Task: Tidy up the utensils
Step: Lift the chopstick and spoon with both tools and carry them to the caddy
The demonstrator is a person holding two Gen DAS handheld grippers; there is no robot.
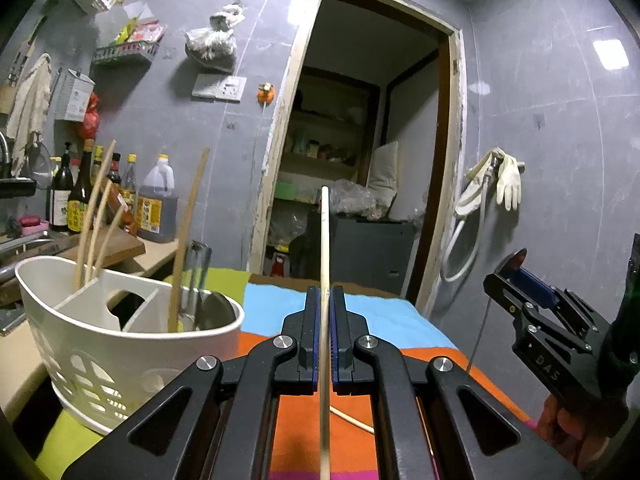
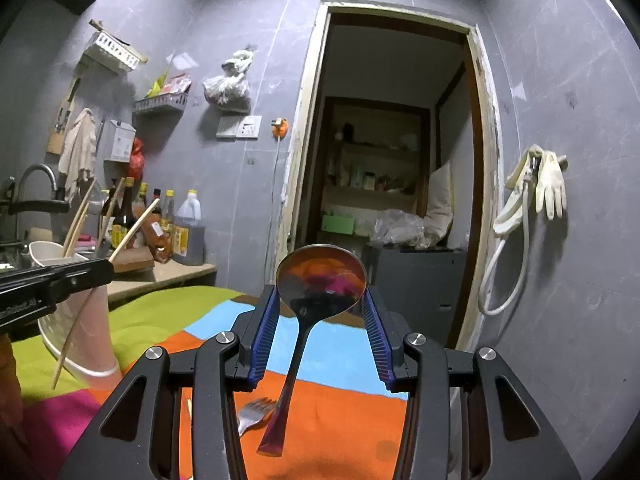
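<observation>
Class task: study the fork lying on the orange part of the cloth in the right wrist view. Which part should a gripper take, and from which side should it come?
Grip the fork across the narrow neck just behind its tines, coming straight down from above. It lies flat on the striped cloth, so only a top approach gets the fingers either side. Its handle is hidden behind the gripper frame, and the tines are too wide and uneven to pinch well.

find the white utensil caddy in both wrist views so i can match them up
Left wrist view: the white utensil caddy fills the lower left, close by, with chopsticks standing in it.
Right wrist view: the caddy sits at the far left edge, partly hidden behind the left gripper.
Shared landmark: the doorway, at centre in both views and right of the caddy.
</observation>
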